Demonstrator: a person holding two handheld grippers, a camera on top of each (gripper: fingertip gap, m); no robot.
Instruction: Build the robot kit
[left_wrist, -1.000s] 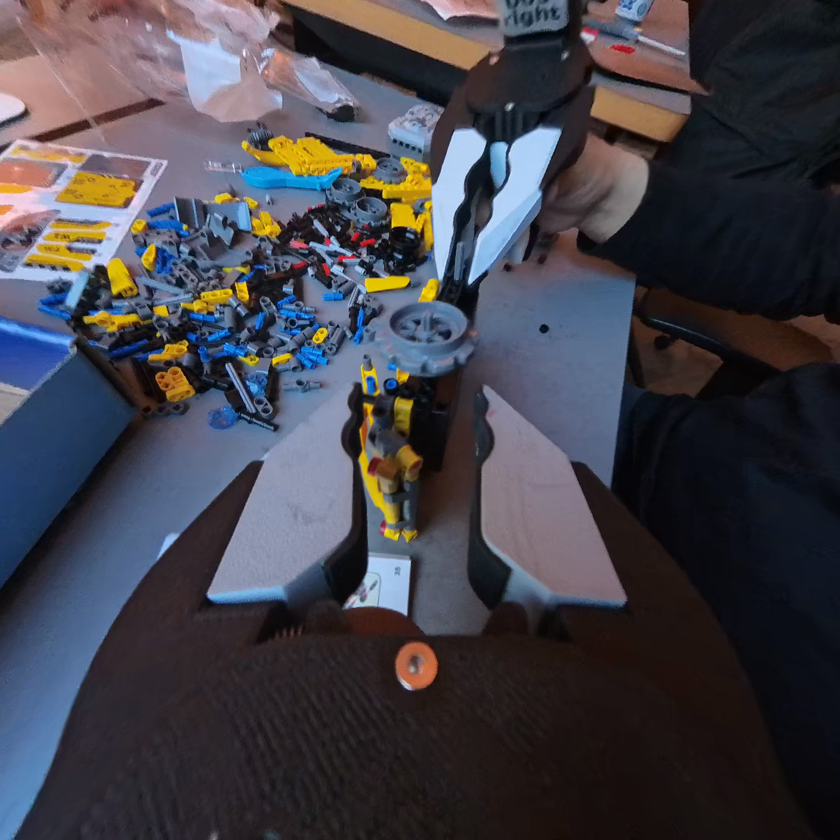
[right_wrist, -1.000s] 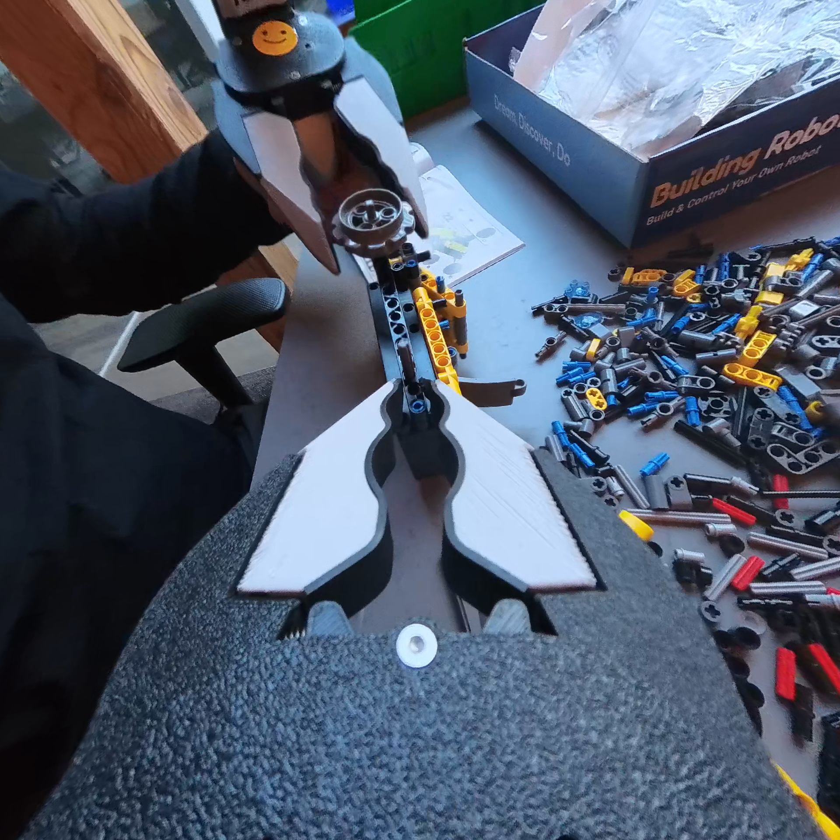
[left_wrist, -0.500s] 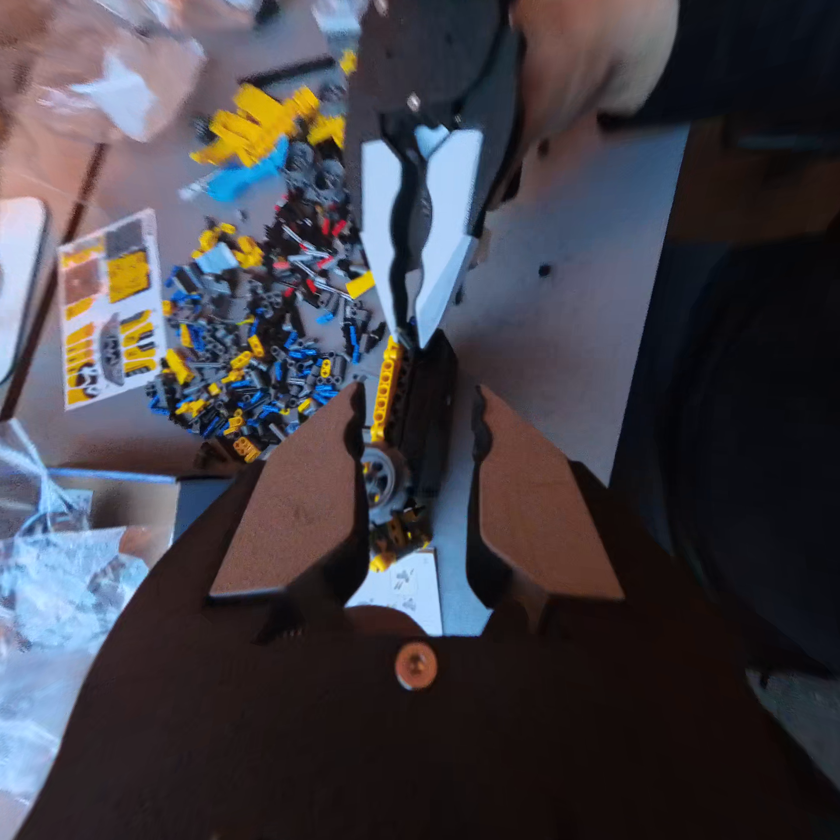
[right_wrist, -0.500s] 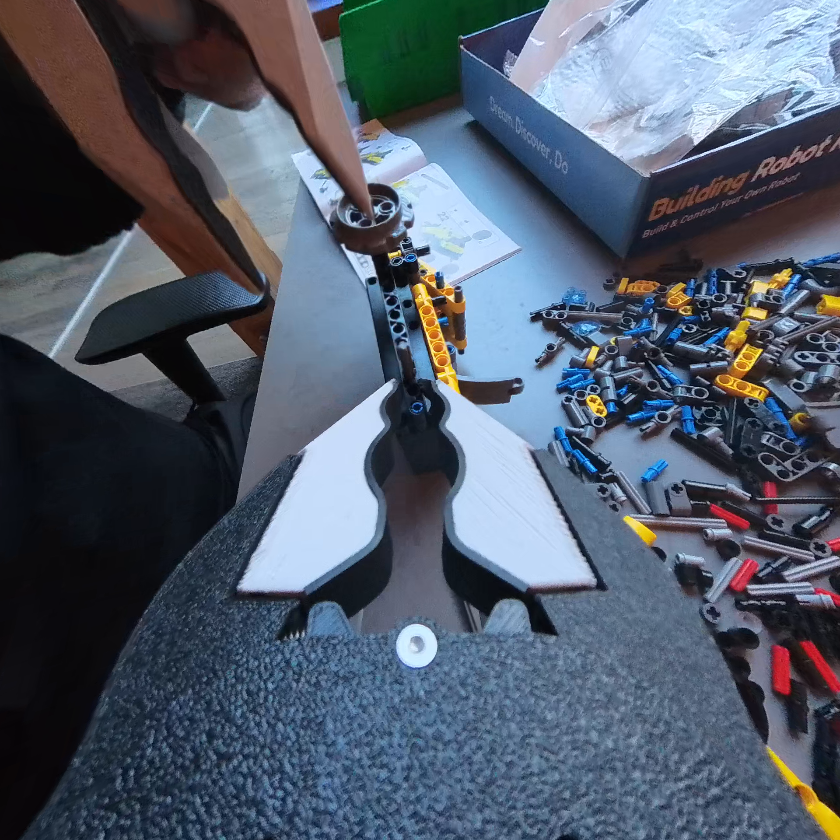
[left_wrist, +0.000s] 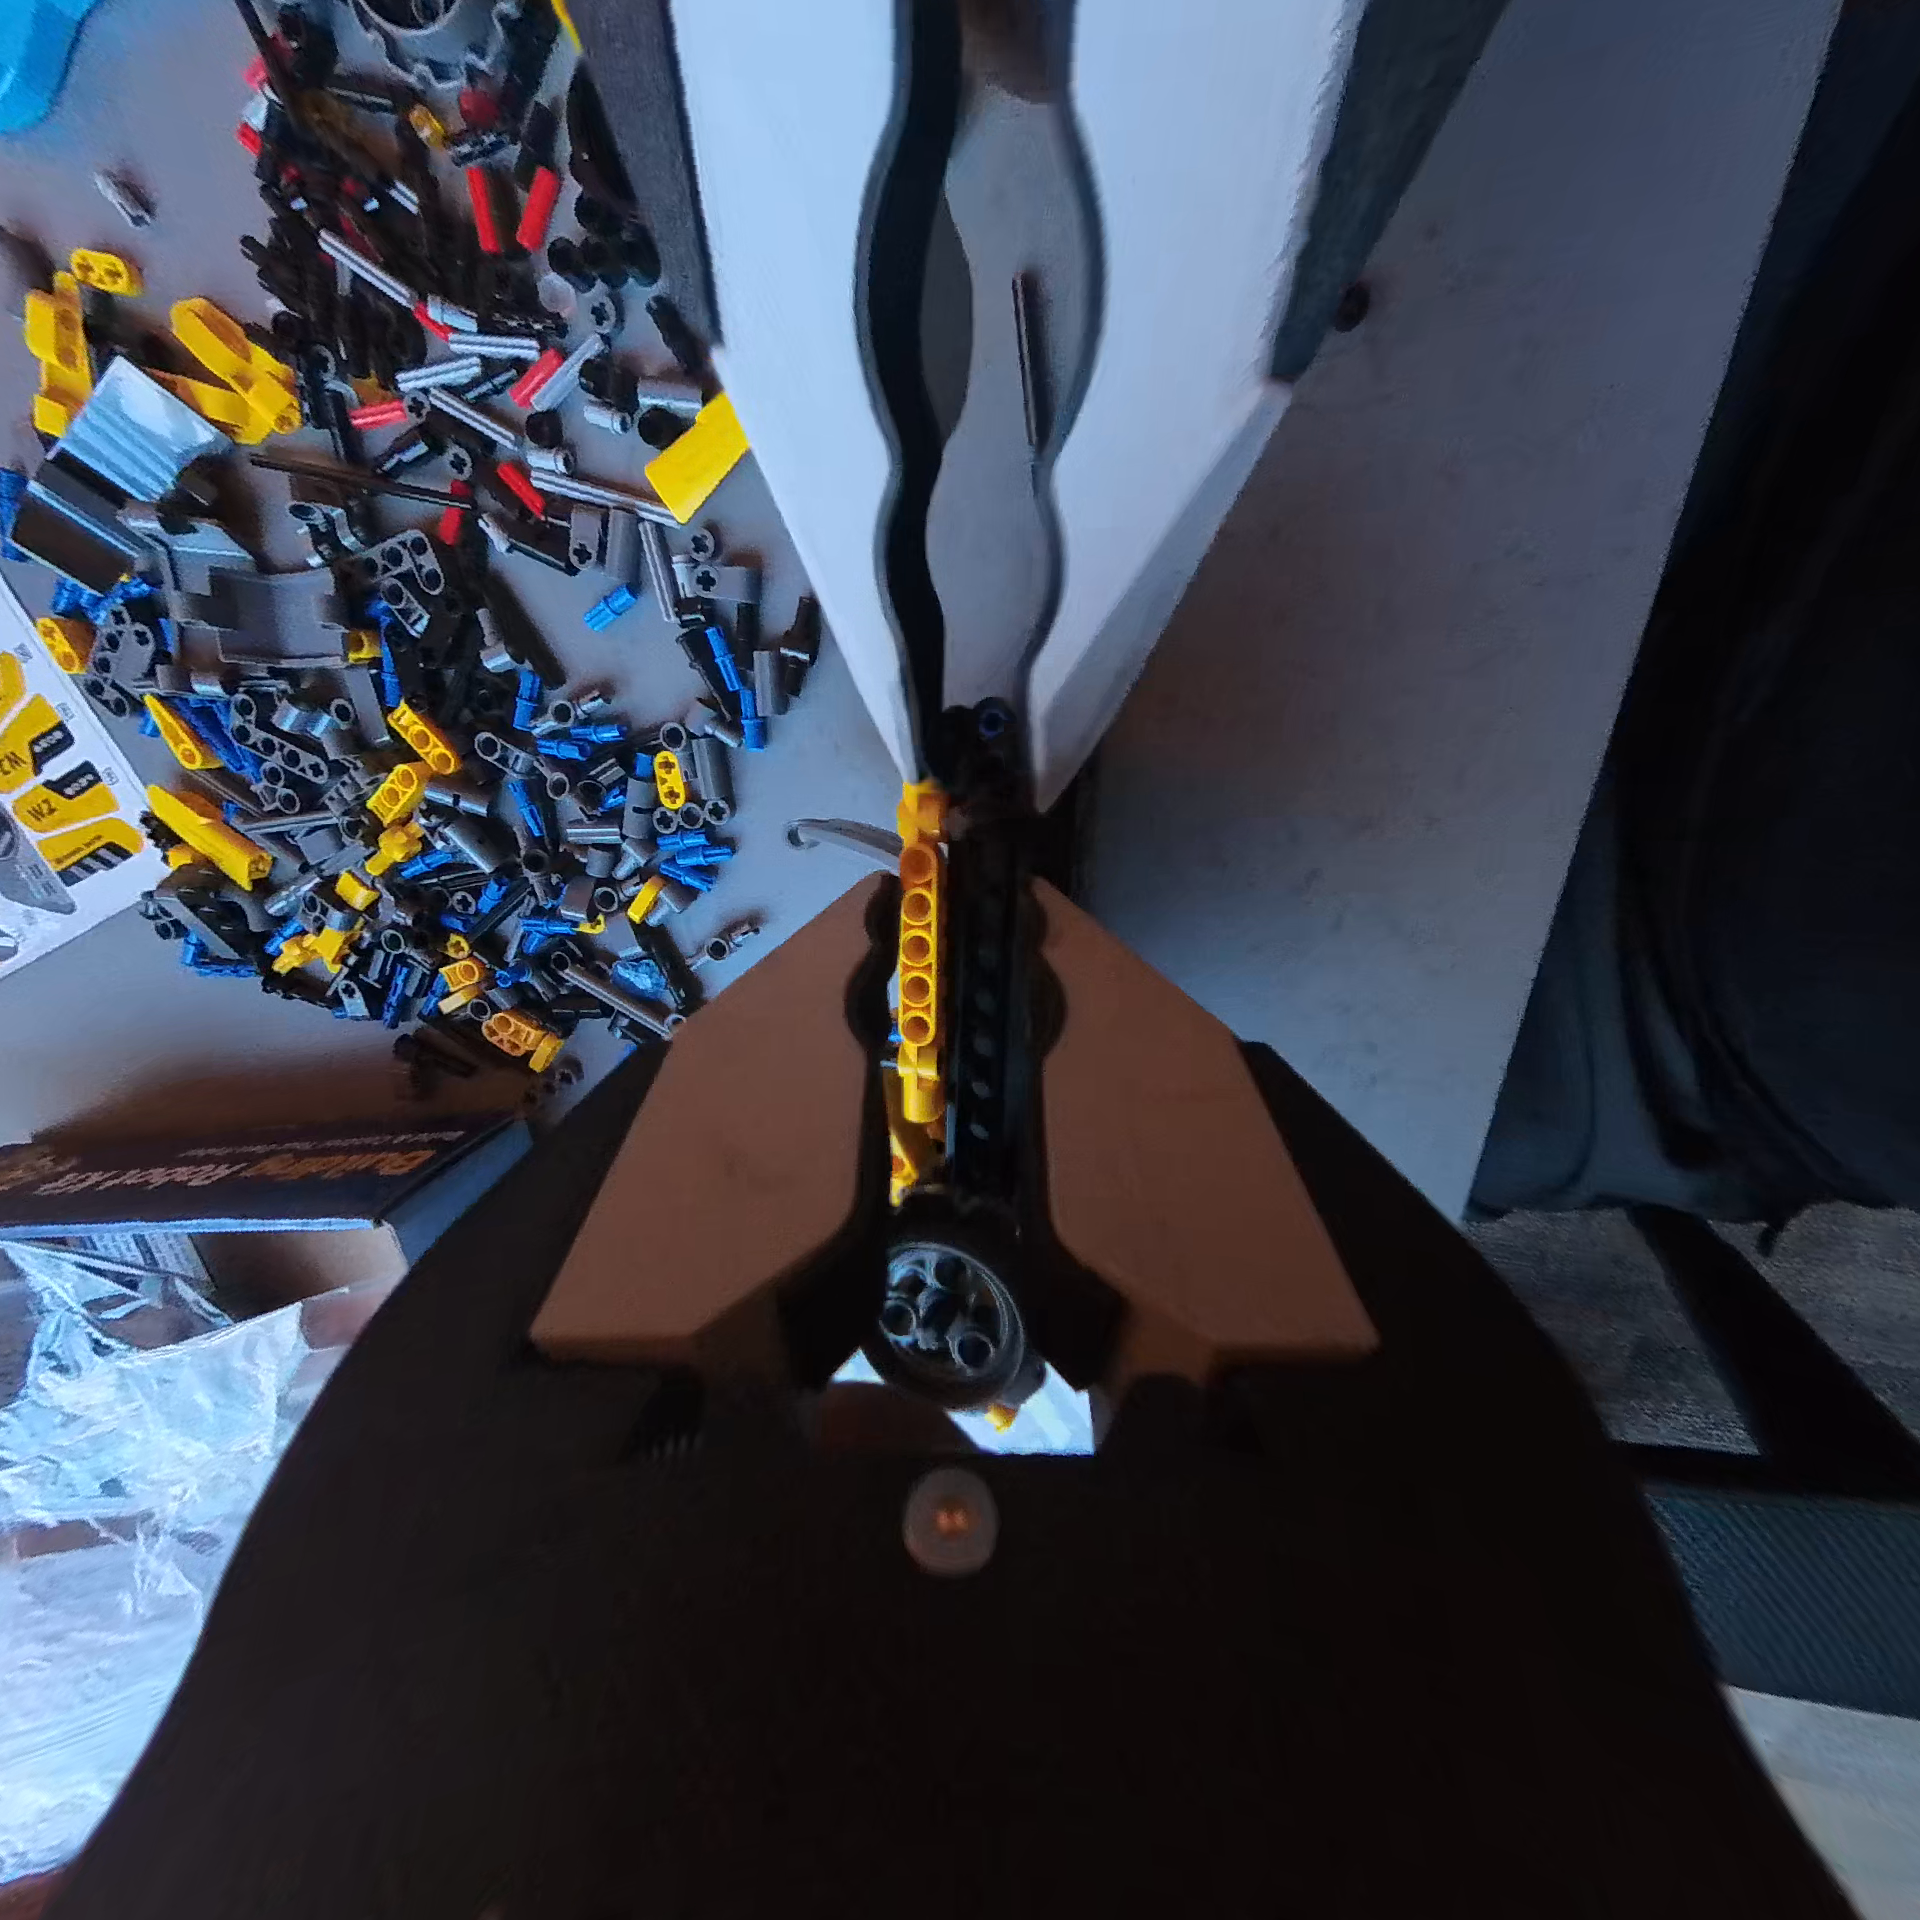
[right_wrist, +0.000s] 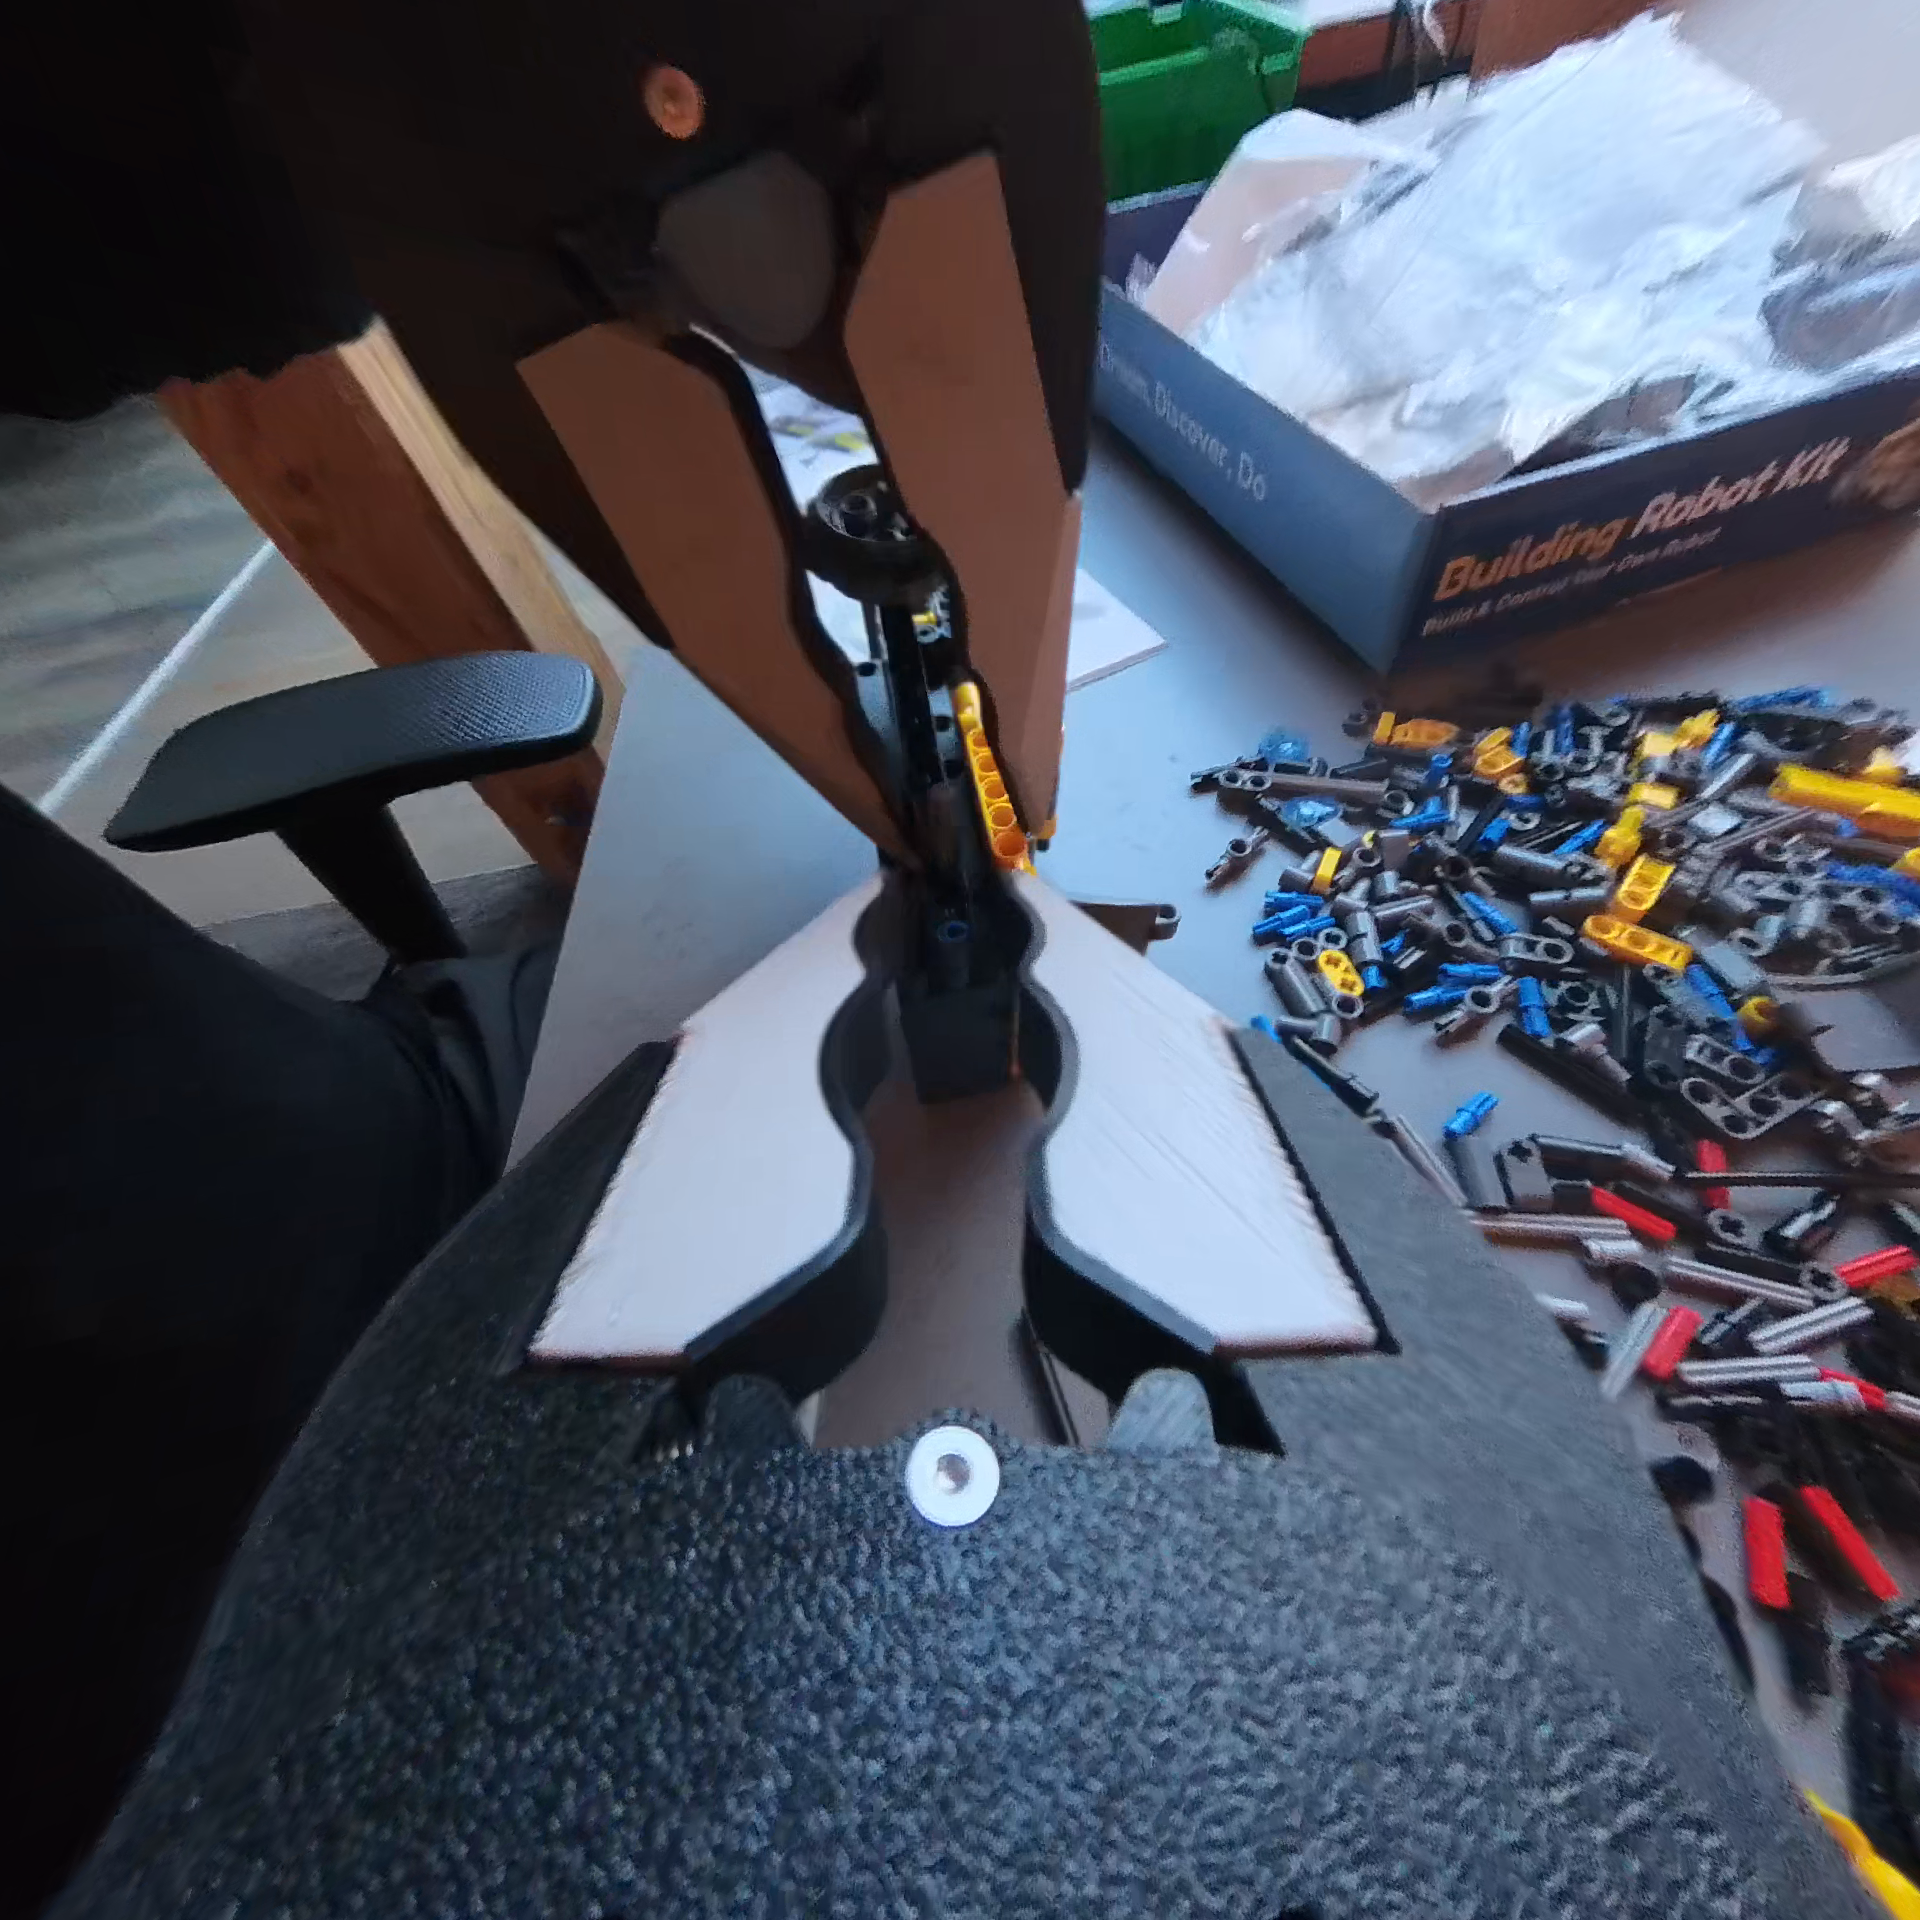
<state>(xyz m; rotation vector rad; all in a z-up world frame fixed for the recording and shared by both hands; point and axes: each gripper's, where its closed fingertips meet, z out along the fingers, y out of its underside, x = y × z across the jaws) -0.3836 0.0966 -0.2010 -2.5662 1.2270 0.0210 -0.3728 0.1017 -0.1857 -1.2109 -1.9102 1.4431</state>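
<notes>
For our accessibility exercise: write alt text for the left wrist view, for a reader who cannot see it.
The left gripper straddles a black-and-yellow beam assembly with a grey wheel, whose far end the right gripper clamps. Loose building pieces litter the grey table to the left.

Left gripper (left_wrist: 956, 894) and right gripper (right_wrist: 951, 883) point at each other, tips nearly meeting. Right: fingers closed tight at the tips. Left: fingers (left_wrist: 727, 1122) drawn in narrow, slim gap between them.
</notes>
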